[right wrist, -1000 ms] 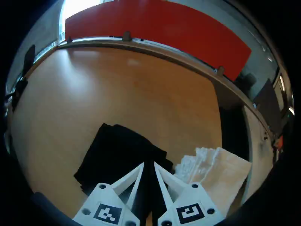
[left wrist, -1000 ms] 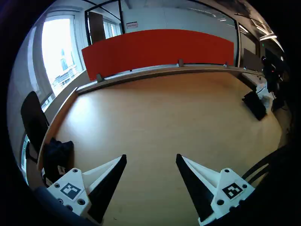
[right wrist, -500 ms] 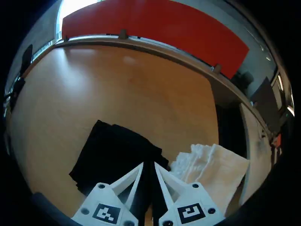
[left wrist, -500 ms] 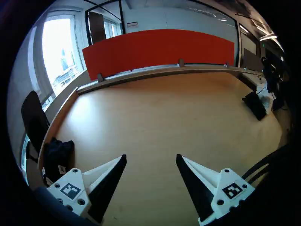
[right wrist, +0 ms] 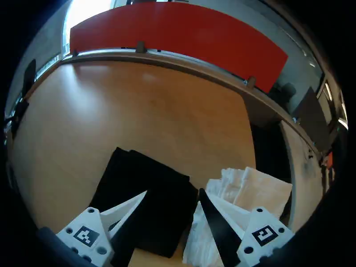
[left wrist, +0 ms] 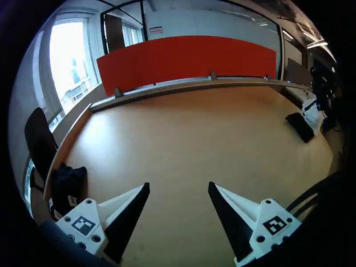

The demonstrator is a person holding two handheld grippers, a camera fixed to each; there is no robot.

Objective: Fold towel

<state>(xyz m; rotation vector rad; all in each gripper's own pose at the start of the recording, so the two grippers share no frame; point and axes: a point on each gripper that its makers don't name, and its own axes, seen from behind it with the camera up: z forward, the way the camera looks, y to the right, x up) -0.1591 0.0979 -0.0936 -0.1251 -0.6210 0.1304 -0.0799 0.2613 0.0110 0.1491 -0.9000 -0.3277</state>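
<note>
A folded black towel (right wrist: 147,196) lies flat on the wooden table (right wrist: 133,115), low in the right gripper view. My right gripper (right wrist: 171,207) is open just above it, one finger over each side of its near edge, holding nothing. A crumpled white towel (right wrist: 249,191) rests against the black one's right side. In the left gripper view the black towel (left wrist: 300,126) is a small dark shape at the far right, with the white towel (left wrist: 310,109) behind it. My left gripper (left wrist: 178,200) stands open over bare wood, far from both.
A red divider panel (left wrist: 187,58) runs along the table's far edge. A dark chair (left wrist: 39,142) and a black bag (left wrist: 66,184) sit off the table's left edge. Dark equipment (left wrist: 322,89) stands at the far right.
My right gripper, shut on the black towel before, has opened and let it go; the towel now lies flat. The left gripper has not moved.
</note>
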